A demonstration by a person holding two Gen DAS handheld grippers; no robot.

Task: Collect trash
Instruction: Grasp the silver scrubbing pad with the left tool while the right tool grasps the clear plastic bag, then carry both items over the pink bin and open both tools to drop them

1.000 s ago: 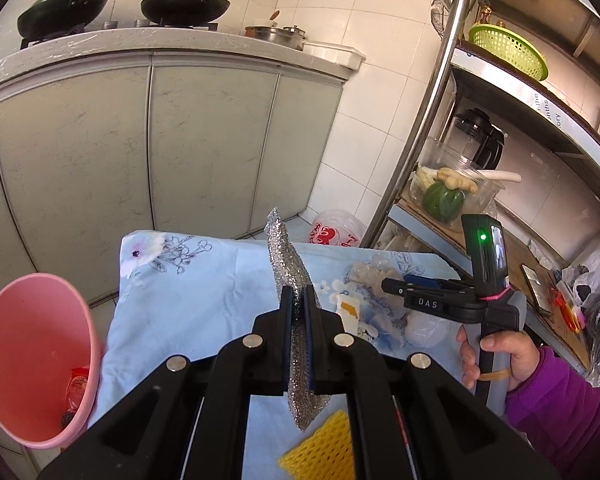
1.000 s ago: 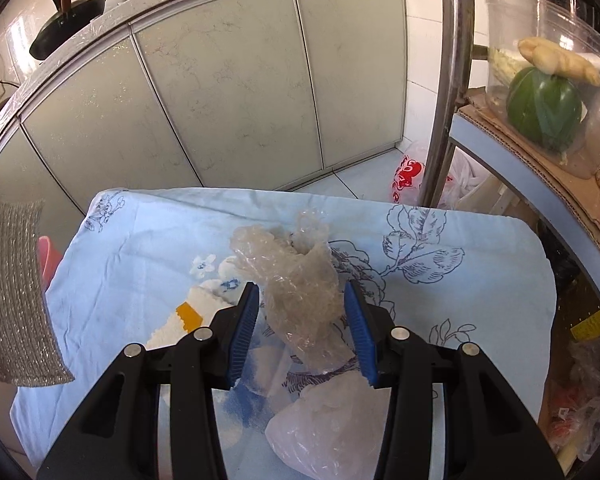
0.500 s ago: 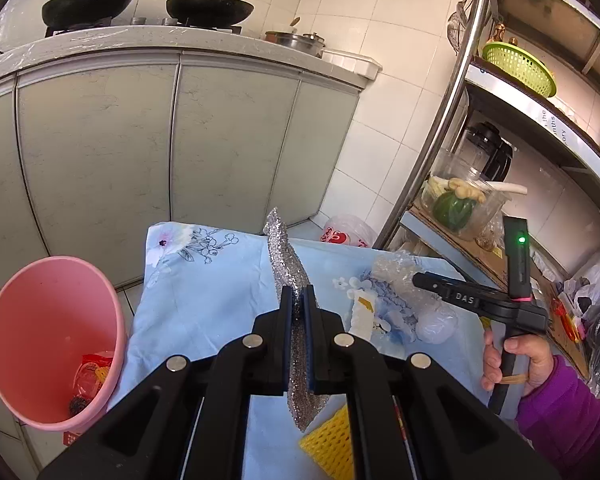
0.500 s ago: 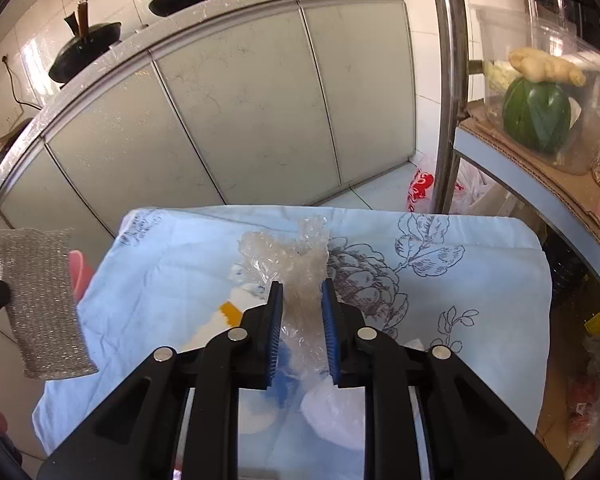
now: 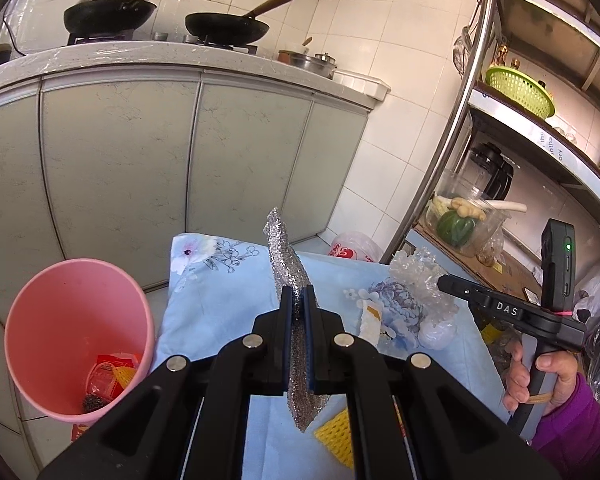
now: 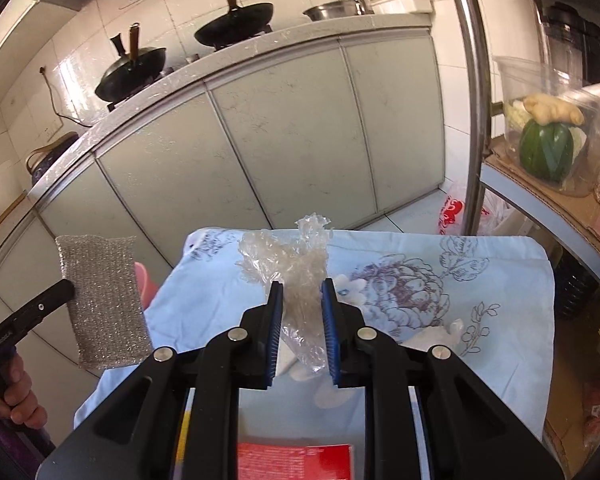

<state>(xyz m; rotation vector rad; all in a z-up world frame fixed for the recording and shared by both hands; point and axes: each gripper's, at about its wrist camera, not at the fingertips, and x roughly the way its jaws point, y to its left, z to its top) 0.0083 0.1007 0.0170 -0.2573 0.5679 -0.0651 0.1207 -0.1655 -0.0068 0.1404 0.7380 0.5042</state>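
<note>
My left gripper [image 5: 298, 294] is shut on a flat silver scouring pad [image 5: 286, 252], held above the blue floral cloth [image 5: 220, 296]; the pad also shows in the right wrist view [image 6: 104, 300]. My right gripper [image 6: 301, 290] is shut on a crumpled clear plastic bag [image 6: 296, 256], lifted above the cloth [image 6: 500, 280]; the bag also shows in the left wrist view [image 5: 416, 272]. A pink trash bin [image 5: 76, 332] stands left of the table with red and yellow wrappers inside.
A yellow foam net [image 5: 336, 436], a white wrapper [image 5: 370, 316] and a white wad [image 5: 436, 330] lie on the cloth. A red packet [image 6: 296, 460] lies near my right gripper. Kitchen cabinets [image 5: 140, 160] stand behind; a metal rack [image 5: 460, 128] stands right.
My right gripper closed on the clear plastic bag and lifted it off the cloth. My left gripper rose with the scouring pad and the pink bin came further into view.
</note>
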